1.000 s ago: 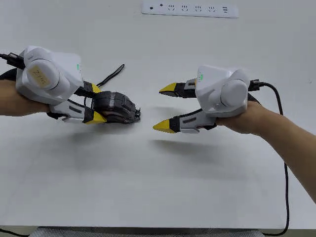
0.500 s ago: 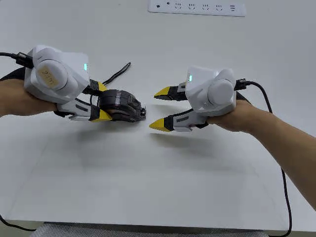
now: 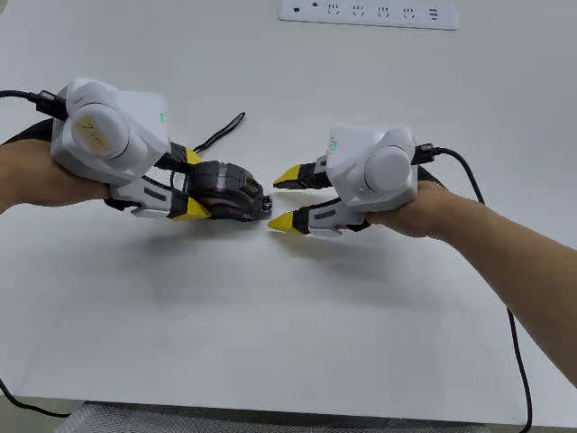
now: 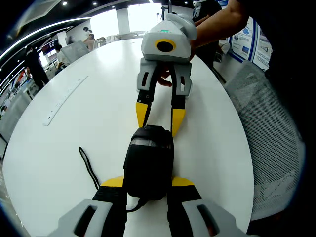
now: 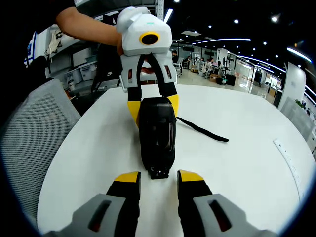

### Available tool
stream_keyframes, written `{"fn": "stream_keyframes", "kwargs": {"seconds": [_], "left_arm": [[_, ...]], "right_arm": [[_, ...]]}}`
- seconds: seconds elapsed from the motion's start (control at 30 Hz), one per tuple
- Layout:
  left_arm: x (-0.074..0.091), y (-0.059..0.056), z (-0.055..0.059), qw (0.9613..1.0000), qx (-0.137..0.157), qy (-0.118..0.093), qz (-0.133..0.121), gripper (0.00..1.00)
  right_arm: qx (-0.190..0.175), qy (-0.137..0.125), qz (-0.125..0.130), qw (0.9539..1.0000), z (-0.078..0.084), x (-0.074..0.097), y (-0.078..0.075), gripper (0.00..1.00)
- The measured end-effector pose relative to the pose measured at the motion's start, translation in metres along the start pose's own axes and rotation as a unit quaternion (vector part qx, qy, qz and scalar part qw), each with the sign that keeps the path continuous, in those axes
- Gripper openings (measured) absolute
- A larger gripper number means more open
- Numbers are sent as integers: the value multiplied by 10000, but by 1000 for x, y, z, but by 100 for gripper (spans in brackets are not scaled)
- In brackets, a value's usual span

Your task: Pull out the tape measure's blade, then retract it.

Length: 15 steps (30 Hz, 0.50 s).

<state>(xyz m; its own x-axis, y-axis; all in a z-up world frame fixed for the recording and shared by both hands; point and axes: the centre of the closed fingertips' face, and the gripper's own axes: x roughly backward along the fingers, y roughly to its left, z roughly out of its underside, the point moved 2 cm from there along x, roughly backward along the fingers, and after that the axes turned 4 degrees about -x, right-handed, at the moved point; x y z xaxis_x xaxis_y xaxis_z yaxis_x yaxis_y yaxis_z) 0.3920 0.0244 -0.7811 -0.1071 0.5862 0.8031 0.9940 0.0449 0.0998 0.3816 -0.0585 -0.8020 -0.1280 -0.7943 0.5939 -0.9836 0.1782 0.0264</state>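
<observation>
The tape measure, bare table all around it, is pinched by the level left gripper. The right gripper, jaws spread, flanks its blade tip, seemingly without touching.

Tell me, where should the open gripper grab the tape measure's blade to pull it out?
By the small hook tab poking from the front of the tape measure. Come straight at it from the front with the right gripper, one jaw each side; the left gripper clamps the case's sides.
</observation>
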Motion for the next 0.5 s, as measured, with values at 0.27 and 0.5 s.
{"fn": "stream_keyframes", "kwargs": {"seconds": [0.27,0.5], "left_arm": [[0,-1,0,10000,14,-35,20,28],[0,-1,1,10000,1,-24,17,28]], "right_arm": [[106,76,-118,9998,0,-9,0,20],[88,195,-113,9997,5,-14,0,15]]}}
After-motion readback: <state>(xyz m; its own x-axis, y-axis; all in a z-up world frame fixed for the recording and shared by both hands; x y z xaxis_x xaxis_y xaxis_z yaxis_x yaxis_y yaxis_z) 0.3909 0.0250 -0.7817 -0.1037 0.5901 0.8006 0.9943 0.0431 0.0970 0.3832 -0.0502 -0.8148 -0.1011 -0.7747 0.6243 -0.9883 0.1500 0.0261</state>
